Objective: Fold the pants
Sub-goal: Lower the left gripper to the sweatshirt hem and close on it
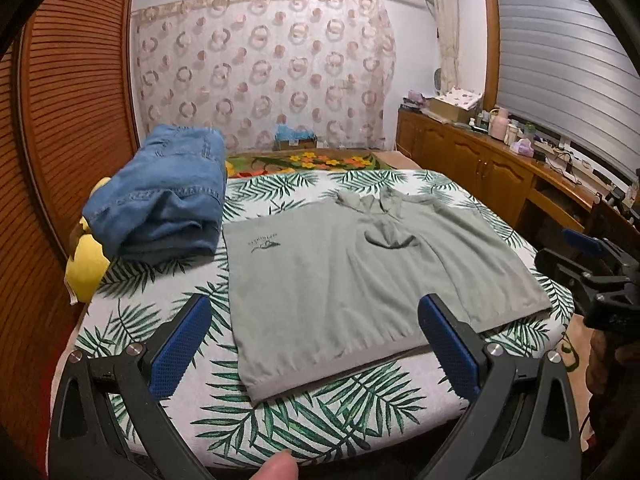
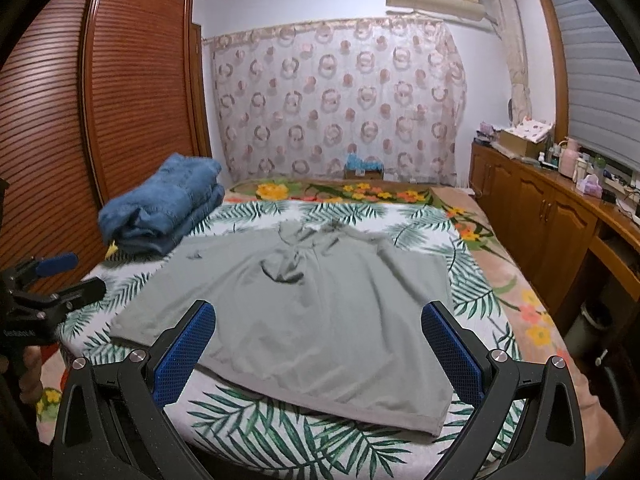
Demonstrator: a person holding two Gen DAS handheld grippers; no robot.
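Left wrist view: left gripper (image 1: 314, 344) was spread wide, holding nothing, above grey pants (image 1: 360, 272) lying flat on leaf-print bed (image 1: 320, 412); folded denim (image 1: 168, 204) lay at the far left | Right wrist view: right gripper (image 2: 318, 354) was likewise spread wide, unloaded, over the pants' near hem.

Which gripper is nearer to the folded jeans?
Left. The left gripper hovers open over the near-left part of the pants, on the side where the jeans lie. The right gripper hovers open further right.
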